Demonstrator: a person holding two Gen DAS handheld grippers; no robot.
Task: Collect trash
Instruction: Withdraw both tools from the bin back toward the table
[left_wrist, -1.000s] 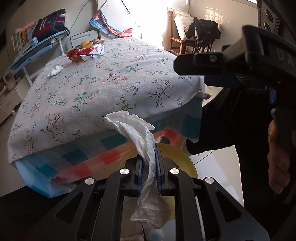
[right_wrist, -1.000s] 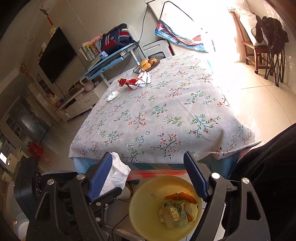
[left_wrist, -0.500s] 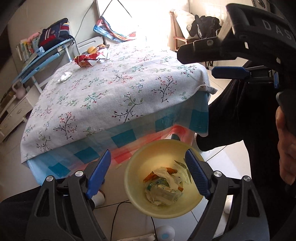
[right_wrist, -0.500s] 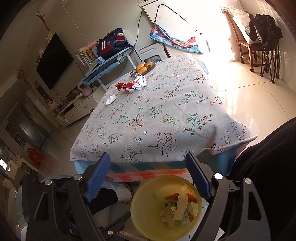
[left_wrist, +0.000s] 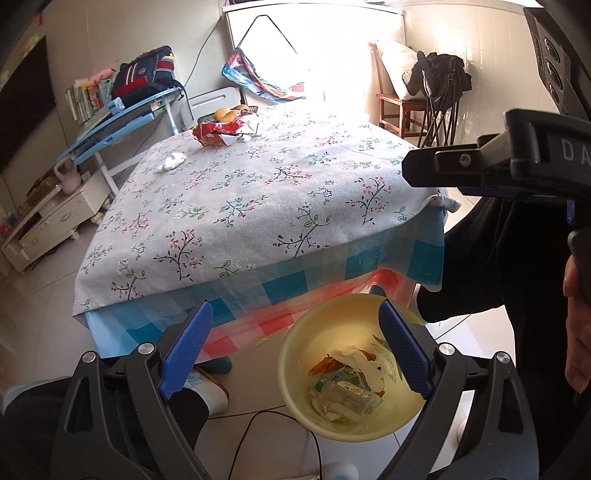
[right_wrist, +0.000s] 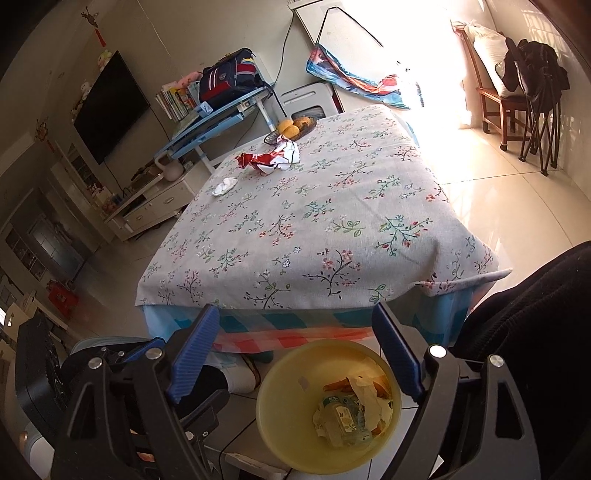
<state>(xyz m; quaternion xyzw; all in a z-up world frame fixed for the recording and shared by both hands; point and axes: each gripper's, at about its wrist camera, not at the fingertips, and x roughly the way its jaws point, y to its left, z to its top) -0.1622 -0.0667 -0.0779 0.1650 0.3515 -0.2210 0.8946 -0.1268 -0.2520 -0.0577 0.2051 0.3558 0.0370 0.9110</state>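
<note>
A yellow bin (left_wrist: 295, 347) stands on the floor below the table's near edge, holding a white tissue (left_wrist: 356, 360), a plastic bottle and orange scraps; it also shows in the right wrist view (right_wrist: 280, 373). My left gripper (left_wrist: 295, 347) is open and empty above the bin. My right gripper (right_wrist: 295, 350) is open and empty, also above the bin. On the floral tablecloth (left_wrist: 258, 192) lie a red and white wrapper (left_wrist: 221, 134) and a small crumpled tissue (left_wrist: 170, 161) at the far side; both show in the right wrist view, the wrapper (right_wrist: 269, 159) and the tissue (right_wrist: 224, 186).
A dish of oranges (right_wrist: 295, 126) sits at the table's far edge. A blue desk (right_wrist: 218, 118) with a backpack stands beyond the table. A wooden chair (right_wrist: 506, 99) with dark clothes is at the right. My legs and feet are beside the bin.
The left gripper opened and dropped the white tissue into the yellow bin. Both grippers drew back slightly from the table.
</note>
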